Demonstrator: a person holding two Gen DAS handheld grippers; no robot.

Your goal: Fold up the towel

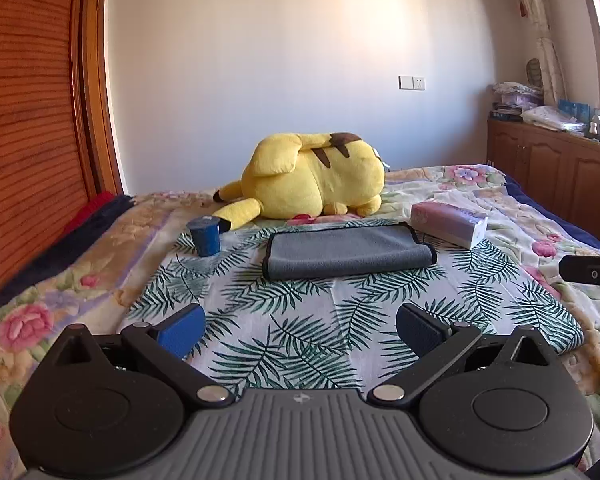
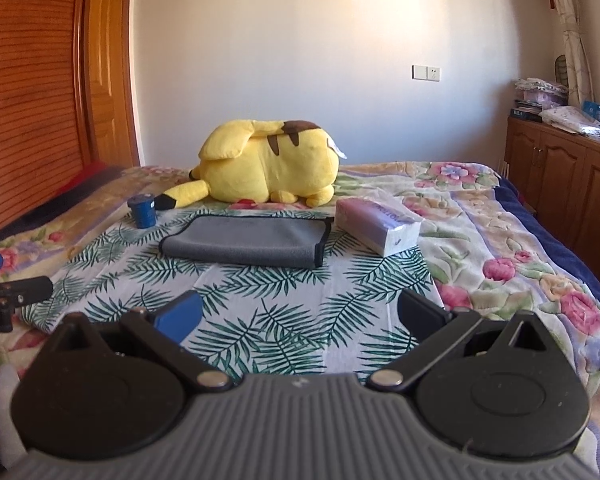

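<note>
A grey towel [image 1: 346,254] with black edging lies folded on a leaf-print cloth [image 1: 300,320] on the bed. It also shows in the right wrist view [image 2: 244,240]. My left gripper [image 1: 300,326] is open and empty, held back from the towel's near edge. My right gripper [image 2: 300,318] is open and empty too, also short of the towel. Part of the right gripper shows at the left view's right edge [image 1: 592,274]. Part of the left gripper shows at the right view's left edge [image 2: 8,300].
A yellow plush toy [image 1: 312,180] lies behind the towel. A blue cup [image 1: 205,236] stands to the towel's left. A tissue pack [image 1: 450,224] lies to its right. A floral blanket [image 2: 520,264] covers the bed. A wooden headboard [image 1: 24,128] is left; cabinets [image 2: 564,176] are right.
</note>
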